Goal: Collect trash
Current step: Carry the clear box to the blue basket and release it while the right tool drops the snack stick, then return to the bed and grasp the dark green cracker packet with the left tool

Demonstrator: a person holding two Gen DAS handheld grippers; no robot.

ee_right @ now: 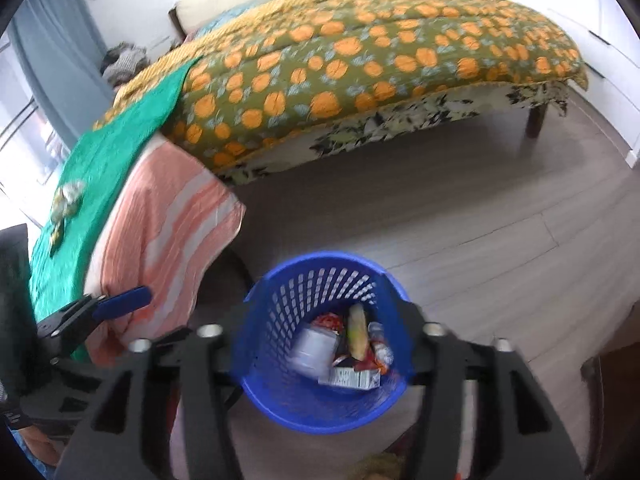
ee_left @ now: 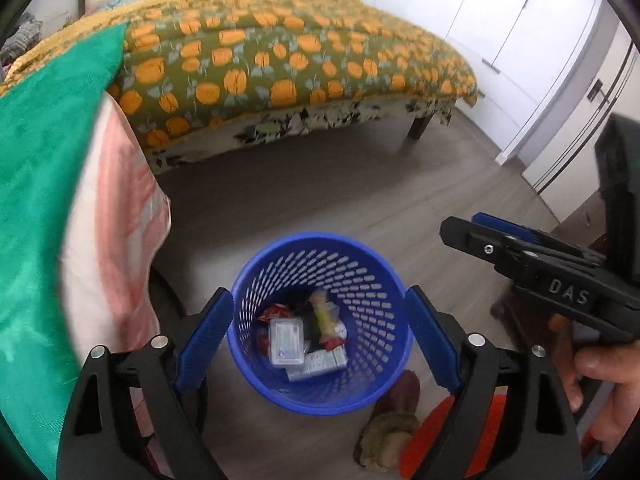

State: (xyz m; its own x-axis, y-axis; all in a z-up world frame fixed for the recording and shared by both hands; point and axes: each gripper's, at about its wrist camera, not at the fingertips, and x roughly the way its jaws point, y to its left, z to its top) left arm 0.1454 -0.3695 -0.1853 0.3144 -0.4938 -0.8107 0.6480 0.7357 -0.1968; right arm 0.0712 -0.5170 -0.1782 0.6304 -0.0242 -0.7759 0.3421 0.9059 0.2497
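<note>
The left gripper stands wide open above the blue basket. Its 2 blue pads are far apart, one at each side of the basket's rim as the left wrist camera sees it, and nothing is between them. They touch nothing.

The right gripper is also open. Its 2 black fingers frame the basket from above, and no object is pressed between them. In the left wrist view this same gripper comes in from the right side, held by a hand, with its tips in the air over the wooden floor.

The basket is 1 round plastic bin with many small slots in its wall. It stands upright on the floor, near the corner of the bed and beside a low surface that carries a green cloth and an orange striped cloth.

The trash lies at the bottom of the basket: 1 clear plastic box, 1 flat white carton, 1 long yellowish wrapper and some red wrappers, whose count I cannot tell because they overlap. On the green cloth lies 1 crumpled piece of wrapper.
</note>
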